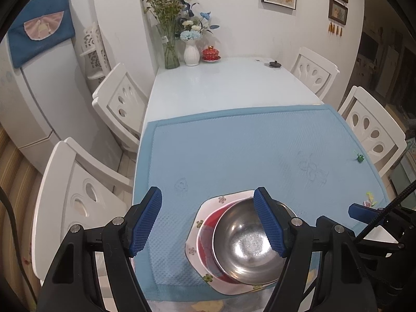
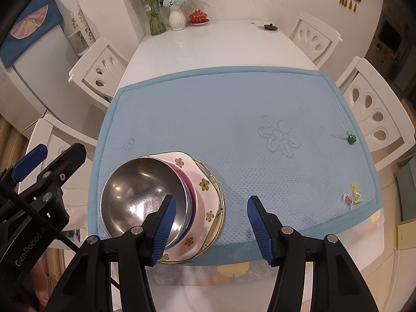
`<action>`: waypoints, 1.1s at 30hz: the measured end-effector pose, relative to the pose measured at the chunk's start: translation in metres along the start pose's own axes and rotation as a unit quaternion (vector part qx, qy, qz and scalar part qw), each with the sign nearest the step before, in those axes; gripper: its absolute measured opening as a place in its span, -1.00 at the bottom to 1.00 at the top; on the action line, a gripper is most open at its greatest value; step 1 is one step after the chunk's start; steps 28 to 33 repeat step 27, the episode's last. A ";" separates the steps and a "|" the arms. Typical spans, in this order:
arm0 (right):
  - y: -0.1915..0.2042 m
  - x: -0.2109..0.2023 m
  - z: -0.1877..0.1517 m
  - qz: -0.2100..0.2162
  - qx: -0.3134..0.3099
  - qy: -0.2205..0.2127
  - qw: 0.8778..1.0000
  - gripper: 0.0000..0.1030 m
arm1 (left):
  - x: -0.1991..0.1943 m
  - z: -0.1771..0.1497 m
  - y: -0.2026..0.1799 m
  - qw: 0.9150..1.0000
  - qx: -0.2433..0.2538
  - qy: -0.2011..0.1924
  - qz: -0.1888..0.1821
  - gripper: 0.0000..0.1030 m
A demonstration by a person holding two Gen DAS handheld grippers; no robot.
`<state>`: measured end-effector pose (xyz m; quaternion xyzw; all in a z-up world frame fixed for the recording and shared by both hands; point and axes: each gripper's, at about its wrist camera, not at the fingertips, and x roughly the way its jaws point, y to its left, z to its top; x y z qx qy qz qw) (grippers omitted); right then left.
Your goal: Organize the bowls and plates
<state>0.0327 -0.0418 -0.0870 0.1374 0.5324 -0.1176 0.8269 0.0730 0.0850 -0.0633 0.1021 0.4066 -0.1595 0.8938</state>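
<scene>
A steel bowl [image 1: 247,244] sits in a red bowl [image 1: 205,236] on a white flowered plate [image 1: 193,247], stacked near the front edge of the blue mat [image 1: 234,145]. In the right wrist view the steel bowl [image 2: 140,195] tops the stack, with the red bowl [image 2: 191,187], the flowered plate [image 2: 205,189] and a gold-rimmed plate [image 2: 219,208] under it. My left gripper [image 1: 208,223] is open and empty above the stack's left side. My right gripper [image 2: 212,231] is open and empty just right of the stack.
White chairs [image 1: 117,101] stand on both sides of the white table [image 1: 228,83]. Vases of flowers [image 1: 170,49], a red lidded cup [image 1: 210,53] and a dark lid [image 1: 274,64] sit at the far end. A green trinket [image 2: 351,138] and wrapped sweets [image 2: 353,195] lie at the mat's right edge.
</scene>
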 end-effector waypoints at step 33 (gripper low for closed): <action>-0.017 -0.003 0.001 0.000 -0.036 -0.001 0.999 0.07 | 0.012 0.003 -0.024 0.997 -0.036 0.014 0.062 0.54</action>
